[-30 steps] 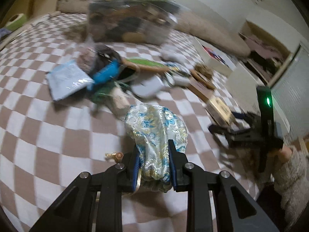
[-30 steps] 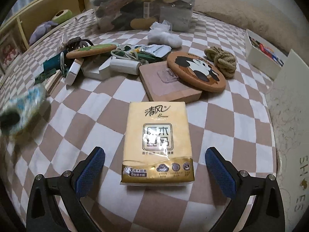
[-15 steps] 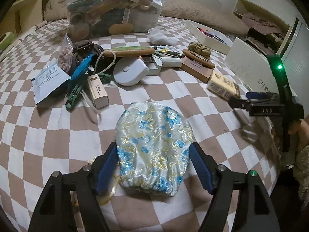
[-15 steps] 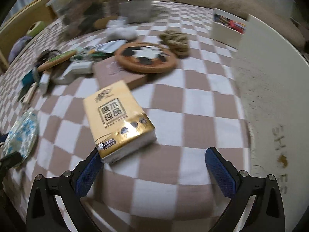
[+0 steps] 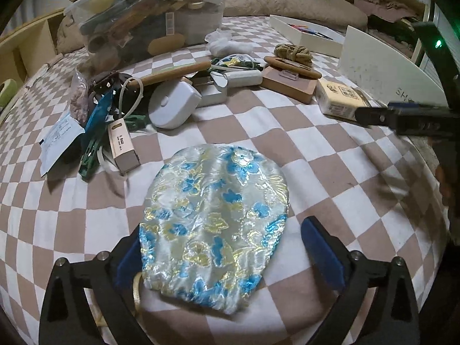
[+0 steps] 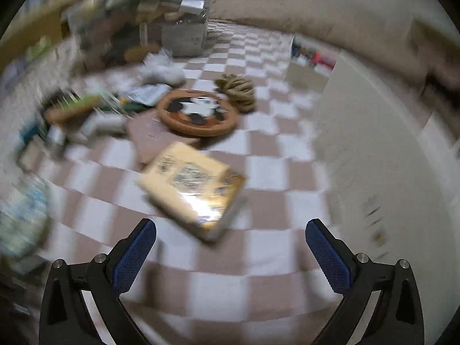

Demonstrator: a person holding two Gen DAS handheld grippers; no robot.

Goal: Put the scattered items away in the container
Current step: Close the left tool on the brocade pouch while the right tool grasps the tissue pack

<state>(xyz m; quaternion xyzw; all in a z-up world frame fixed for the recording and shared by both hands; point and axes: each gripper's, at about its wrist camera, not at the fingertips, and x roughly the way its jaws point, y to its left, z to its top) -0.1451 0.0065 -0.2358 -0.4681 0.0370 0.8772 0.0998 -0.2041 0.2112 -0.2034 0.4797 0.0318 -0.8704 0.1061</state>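
Brocade pouch [image 5: 212, 212], pale silk with blue and gold flowers, lies flat on the checked bedspread [image 5: 330, 149] between the spread fingers of the left gripper [image 5: 227, 247], whose jaws are opening; its left edge hides part of the left blue pad, the right pad stands clear of it, and a gold cord pokes out below its gathered mouth. Behind it the left wrist view gives a sharp look at the scattered heap: a white round case [image 5: 174, 105], a small wooden box [image 5: 122, 146], a wooden-handled brush [image 5: 172, 73]. At the head of the bed stands the clear container [image 5: 149, 20], already crammed, its top cut off by the frame.

From the right wrist view everything is smeared by motion. The right gripper [image 6: 230, 250] hangs wide apart with nothing between its pads, above a yellow tissue pack [image 6: 191, 187] whose print cannot be read. Only this view shows the panda coaster [image 6: 198, 113] face-on; the pouch there is a pale blur at the left edge.
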